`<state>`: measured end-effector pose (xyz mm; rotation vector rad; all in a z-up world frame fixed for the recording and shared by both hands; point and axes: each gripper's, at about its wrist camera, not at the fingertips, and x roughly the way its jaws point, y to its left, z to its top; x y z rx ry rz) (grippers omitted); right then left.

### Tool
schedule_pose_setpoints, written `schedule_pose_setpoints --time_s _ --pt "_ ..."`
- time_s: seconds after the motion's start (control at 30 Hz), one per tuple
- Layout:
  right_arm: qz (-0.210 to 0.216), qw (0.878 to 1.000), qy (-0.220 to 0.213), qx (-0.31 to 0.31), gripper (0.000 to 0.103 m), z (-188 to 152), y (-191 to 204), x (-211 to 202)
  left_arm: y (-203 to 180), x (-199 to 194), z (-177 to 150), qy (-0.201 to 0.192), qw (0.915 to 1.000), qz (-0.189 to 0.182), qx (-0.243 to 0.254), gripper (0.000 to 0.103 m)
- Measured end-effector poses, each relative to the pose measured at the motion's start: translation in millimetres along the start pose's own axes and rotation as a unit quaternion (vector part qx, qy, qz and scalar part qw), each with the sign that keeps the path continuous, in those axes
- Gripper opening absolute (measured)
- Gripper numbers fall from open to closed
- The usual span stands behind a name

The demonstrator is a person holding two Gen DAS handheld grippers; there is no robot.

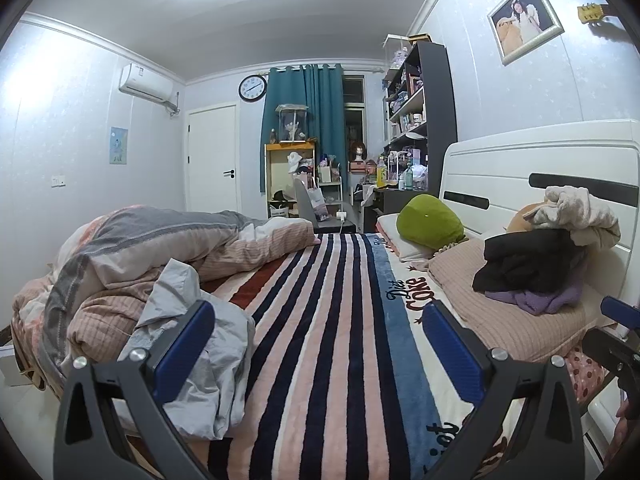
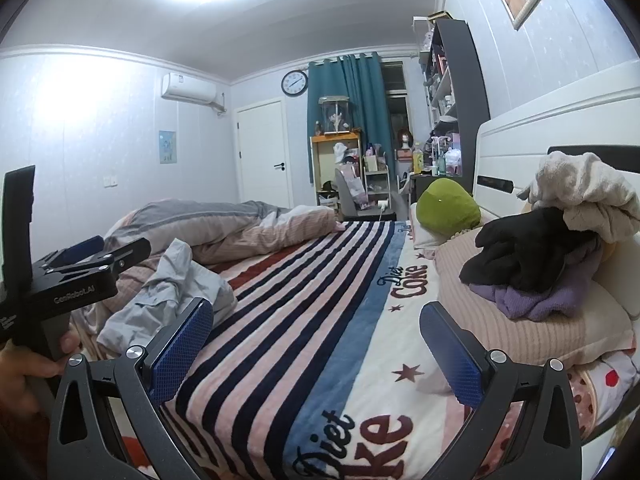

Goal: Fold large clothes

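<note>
A crumpled light grey garment (image 1: 192, 344) lies on the left side of the striped bed blanket (image 1: 320, 320), just behind my left gripper's left finger. My left gripper (image 1: 320, 348) hovers open over the blanket with nothing between its blue pads. In the right wrist view the same grey garment (image 2: 172, 296) sits ahead and to the left, and my right gripper (image 2: 316, 344) is open and empty above the blanket (image 2: 320, 300). A hand holds the left gripper (image 2: 80, 272) at the left edge. A pile of black, purple and cream clothes (image 1: 548, 260) (image 2: 548, 248) rests on a pillow at the right.
A bunched quilt (image 1: 140, 256) fills the far left of the bed. A green cushion (image 1: 430, 218) and pillows lie by the white headboard (image 1: 540, 160). Shelves, a desk and a chair crowd the far wall past the bed's end.
</note>
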<state>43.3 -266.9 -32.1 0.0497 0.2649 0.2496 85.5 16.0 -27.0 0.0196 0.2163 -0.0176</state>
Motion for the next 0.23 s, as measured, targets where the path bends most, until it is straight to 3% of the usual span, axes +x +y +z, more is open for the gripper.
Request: schedule_pose_setpoints --time_s 0.23 --pt "0.002 1.0 0.0 -0.002 0.103 0.6 -4.4 2.2 2.0 0.4 -1.0 0.004 0.9999 -0.006 -0.009 0.102"
